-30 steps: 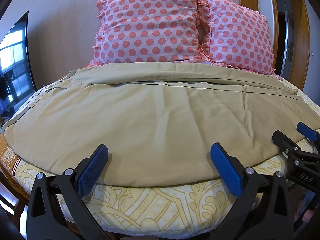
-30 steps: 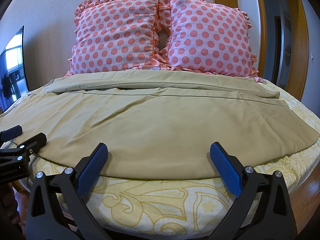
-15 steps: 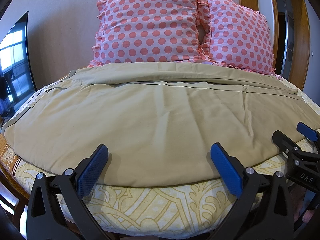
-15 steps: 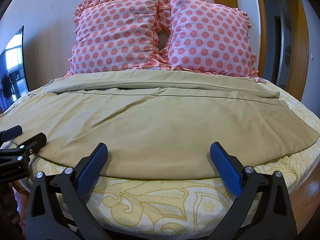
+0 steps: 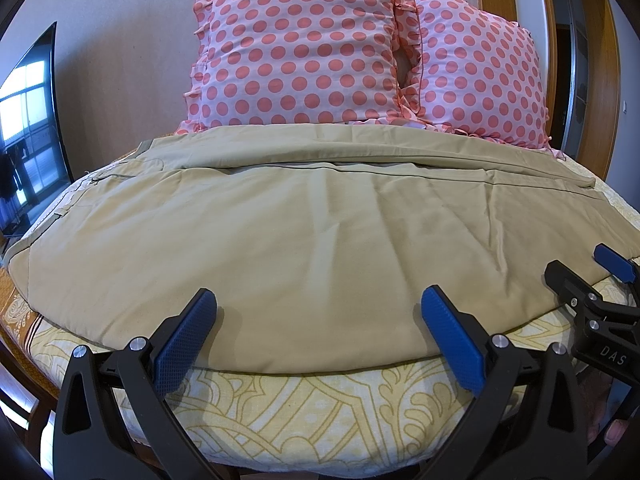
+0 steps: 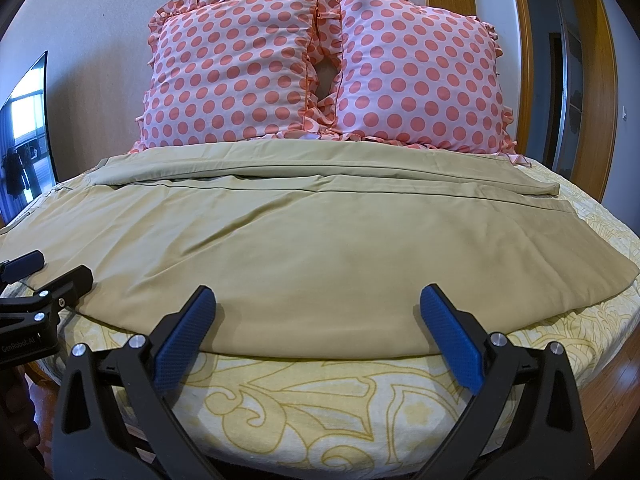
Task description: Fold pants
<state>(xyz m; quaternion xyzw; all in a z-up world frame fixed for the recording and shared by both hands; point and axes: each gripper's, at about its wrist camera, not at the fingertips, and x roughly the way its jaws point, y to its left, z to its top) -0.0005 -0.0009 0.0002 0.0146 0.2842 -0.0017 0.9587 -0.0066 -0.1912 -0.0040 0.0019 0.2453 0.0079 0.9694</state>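
Khaki pants [image 5: 312,240] lie spread sideways across the bed, waistband to the left, leg hems to the right; they also show in the right wrist view [image 6: 320,248]. One leg lies behind the other, near the pillows. My left gripper [image 5: 320,336] is open and empty, hovering at the pants' near edge. My right gripper [image 6: 320,334] is open and empty at the same near edge, further right. The right gripper also shows at the right side of the left wrist view [image 5: 588,280], and the left gripper shows at the left side of the right wrist view [image 6: 44,276].
Two pink polka-dot pillows [image 6: 320,68] stand against the wall behind the pants. The bed has a yellow patterned sheet [image 6: 304,396]. A dark TV screen [image 5: 28,132] stands at the left. A wooden door frame [image 6: 592,80] is at the right.
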